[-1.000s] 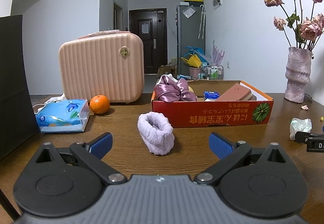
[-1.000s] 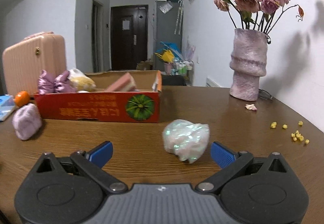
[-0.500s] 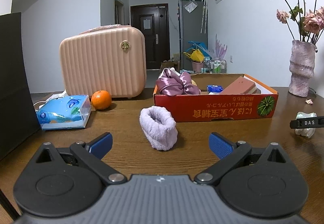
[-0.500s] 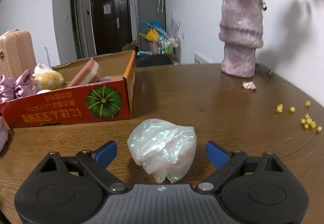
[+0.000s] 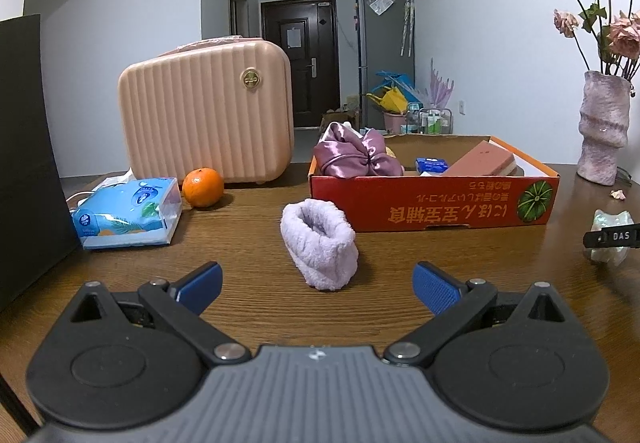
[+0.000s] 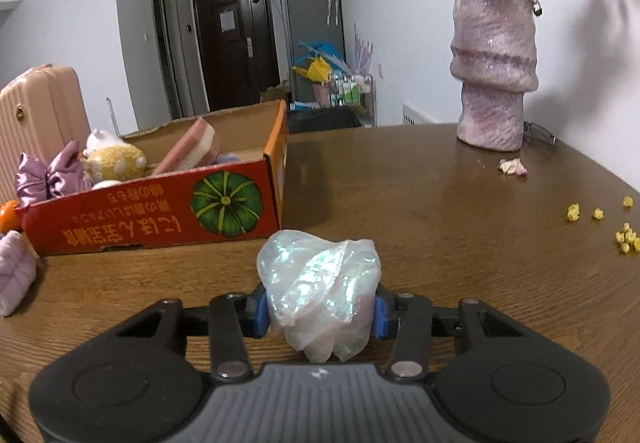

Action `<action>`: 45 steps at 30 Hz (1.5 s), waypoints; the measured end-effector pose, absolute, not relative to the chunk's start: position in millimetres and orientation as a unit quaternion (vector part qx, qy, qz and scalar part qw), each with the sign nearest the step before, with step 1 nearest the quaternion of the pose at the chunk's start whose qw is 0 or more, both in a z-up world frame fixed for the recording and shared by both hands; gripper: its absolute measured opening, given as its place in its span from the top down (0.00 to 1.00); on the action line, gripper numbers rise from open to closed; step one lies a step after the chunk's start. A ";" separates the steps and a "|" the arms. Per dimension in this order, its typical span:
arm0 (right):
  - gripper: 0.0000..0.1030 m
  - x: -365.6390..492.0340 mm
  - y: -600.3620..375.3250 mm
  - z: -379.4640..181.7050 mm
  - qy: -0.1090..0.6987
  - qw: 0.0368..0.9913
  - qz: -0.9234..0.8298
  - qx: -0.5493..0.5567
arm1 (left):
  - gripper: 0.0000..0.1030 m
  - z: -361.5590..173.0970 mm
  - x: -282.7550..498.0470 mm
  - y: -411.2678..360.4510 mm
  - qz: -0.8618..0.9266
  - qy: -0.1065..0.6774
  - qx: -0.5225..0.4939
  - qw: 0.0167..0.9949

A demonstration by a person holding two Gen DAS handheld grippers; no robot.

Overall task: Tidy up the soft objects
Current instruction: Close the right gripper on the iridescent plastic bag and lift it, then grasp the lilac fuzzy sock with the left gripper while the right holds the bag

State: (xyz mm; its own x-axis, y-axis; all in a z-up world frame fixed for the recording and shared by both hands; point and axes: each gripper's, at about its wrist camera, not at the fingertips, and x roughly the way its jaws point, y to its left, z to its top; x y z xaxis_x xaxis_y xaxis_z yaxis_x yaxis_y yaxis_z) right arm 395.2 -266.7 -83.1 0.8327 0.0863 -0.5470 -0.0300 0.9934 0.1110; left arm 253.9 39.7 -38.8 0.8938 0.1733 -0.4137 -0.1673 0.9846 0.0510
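Observation:
My right gripper (image 6: 319, 313) is shut on an iridescent white soft pouch (image 6: 318, 283) low over the wooden table. The pouch also shows at the right edge of the left wrist view (image 5: 610, 235), with a right finger (image 5: 612, 237) across it. My left gripper (image 5: 316, 287) is open and empty, just short of a fluffy lilac scrunchie (image 5: 320, 249) on the table. An orange cardboard box (image 5: 432, 203) stands behind it, holding a purple satin bow (image 5: 356, 159), a pink-and-white sponge (image 6: 188, 151) and a yellow plush toy (image 6: 114, 161).
A pink ribbed case (image 5: 208, 115), an orange (image 5: 203, 181) and a blue tissue pack (image 5: 128, 213) sit at the left. A pink vase with dried roses (image 6: 494, 71) stands at the back right. Yellow crumbs (image 6: 624, 237) lie near the right table edge. A black panel (image 5: 28, 147) is at far left.
My right gripper moved forward around the iridescent pouch and shut on it. My left gripper stayed open and edged a little closer to the lilac scrunchie.

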 end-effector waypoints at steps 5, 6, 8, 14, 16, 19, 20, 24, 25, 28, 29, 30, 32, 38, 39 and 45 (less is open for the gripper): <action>0.57 380.3 -263.2 -74.4 0.254 0.965 0.034 0.051 | 0.00 -37.7 256.7 46.7 0.087 0.218 -0.005 0.972; 0.57 376.6 -261.8 -73.4 0.249 0.967 0.035 0.051 | 0.00 -37.5 257.0 47.8 0.087 0.218 -0.007 0.972; 0.57 368.3 -257.9 -70.9 0.240 0.968 0.041 0.053 | 0.00 -37.1 258.1 50.1 0.087 0.220 -0.011 0.972; 0.57 342.5 -241.4 -65.7 0.221 0.972 0.068 0.048 | 0.00 -37.9 262.2 54.3 0.086 0.223 -0.017 0.971; 0.57 337.3 -235.4 -64.9 0.216 0.973 0.074 0.040 | 0.00 -38.5 265.3 54.9 0.086 0.224 -0.016 0.971; 0.57 333.5 -230.6 -64.9 0.212 0.974 0.075 0.031 | 0.00 -40.4 273.9 56.1 0.085 0.227 -0.015 0.970; 0.57 333.2 -230.3 -64.9 0.211 0.974 0.073 0.029 | 0.00 -41.1 277.5 56.9 0.085 0.228 -0.016 0.970; 0.57 333.9 -233.6 -66.0 0.213 0.975 0.061 0.034 | 0.00 -44.8 296.8 61.2 0.090 0.242 -0.023 0.966; 0.57 334.5 -234.9 -66.3 0.214 0.975 0.057 0.035 | 0.00 -45.8 300.8 62.4 0.093 0.244 -0.026 0.965; 0.56 336.2 -237.1 -67.5 0.217 0.974 0.047 0.038 | 0.00 -46.7 313.2 62.6 0.098 0.243 -0.023 0.965; 0.56 336.9 -238.2 -67.7 0.217 0.974 0.044 0.039 | 0.00 -47.0 317.7 62.0 0.099 0.242 -0.020 0.965; 0.56 337.6 -239.0 -67.9 0.217 0.974 0.041 0.039 | 0.00 -47.7 323.5 61.6 0.101 0.243 -0.018 0.965; 0.56 338.8 -241.1 -68.4 0.218 0.974 0.035 0.040 | 0.00 -49.3 334.2 62.0 0.100 0.250 -0.020 0.963; 0.56 341.2 -244.7 -69.5 0.219 0.975 0.019 0.044 | 0.00 -56.0 364.3 62.7 0.106 0.272 -0.016 0.956; 0.56 342.0 -245.3 -69.8 0.220 0.974 0.017 0.045 | 0.00 -56.8 367.9 63.5 0.107 0.273 -0.017 0.956; 0.56 344.5 -245.2 -72.3 0.227 0.973 0.014 0.044 | 0.00 -62.7 388.4 70.1 0.116 0.292 -0.021 0.949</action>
